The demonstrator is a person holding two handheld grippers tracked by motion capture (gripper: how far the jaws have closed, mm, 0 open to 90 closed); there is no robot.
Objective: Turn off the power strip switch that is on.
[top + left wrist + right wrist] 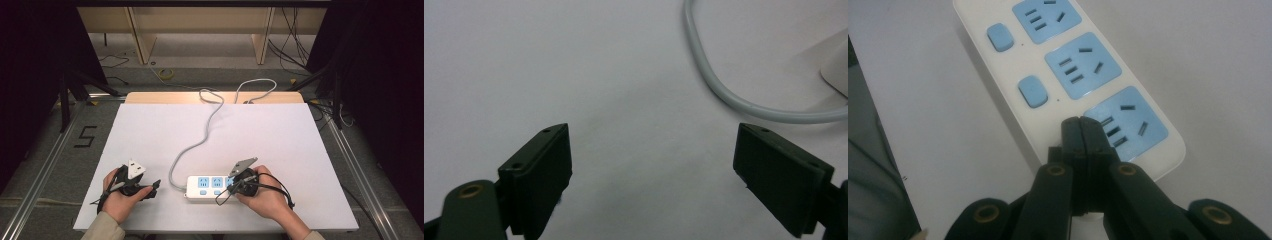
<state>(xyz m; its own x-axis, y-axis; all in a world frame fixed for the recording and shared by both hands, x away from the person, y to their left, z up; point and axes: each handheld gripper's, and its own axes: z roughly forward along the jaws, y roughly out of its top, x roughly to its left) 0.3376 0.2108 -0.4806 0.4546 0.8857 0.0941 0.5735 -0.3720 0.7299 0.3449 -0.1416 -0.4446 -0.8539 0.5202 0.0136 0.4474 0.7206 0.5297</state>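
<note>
A white power strip (207, 186) with three blue sockets lies near the table's front edge, and its grey cable (200, 140) snakes to the far edge. In the right gripper view my right gripper (1081, 125) is shut, jaws pressed together with nothing between them. Its tip sits on the strip (1013, 107) beside the nearest socket (1125, 122), in line with two blue switches (1032, 90); what lies under the tip is hidden. My left gripper (651, 150) stands open over bare table, left of the strip (838, 70), with the cable (719, 87) curving just beyond its jaws.
The white table top (280, 135) rests on a wooden board. A black "5" (86, 136) marks the floor at the left. Wooden furniture legs (142, 45) and loose cables lie on the floor behind. Dark curtains flank both sides.
</note>
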